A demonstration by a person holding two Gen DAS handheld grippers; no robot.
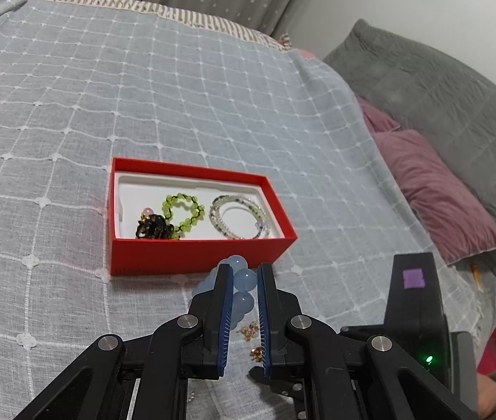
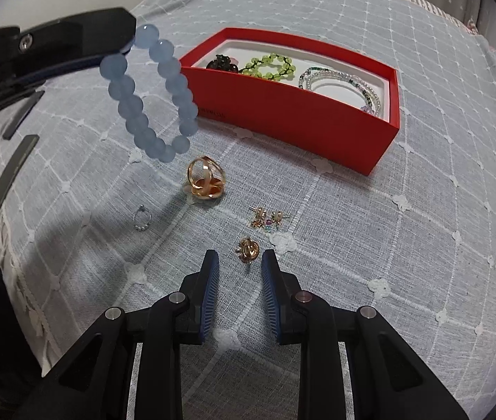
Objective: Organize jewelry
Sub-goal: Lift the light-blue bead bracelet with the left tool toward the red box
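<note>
The left gripper (image 2: 127,47) is reaching in from the upper left of the right wrist view, clenched on a pale blue bead bracelet (image 2: 153,94) that is hanging free above the grey checked bedspread (image 2: 423,227). In the left wrist view the same beads are showing between the blue pads at lower centre, just in front of the red box (image 1: 192,252).

The red box is sitting in the upper centre of the right wrist view, holding a green bead bracelet (image 2: 270,66), a dark charm (image 2: 221,63) and a coil of small clear beads (image 2: 344,84) on its white liner.

The right gripper (image 2: 239,257) is pointing down at the lower centre, its jaws standing apart on either side of a small gold earring (image 2: 248,250); whether the pads are touching it is hard to say from this angle.

Also lying loose on the bedspread: a gold ring (image 2: 206,182) below the hanging bracelet, a thin silver ring (image 2: 142,218) at left centre, and a little cluster of coloured studs (image 2: 267,218) just above the earring.
</note>
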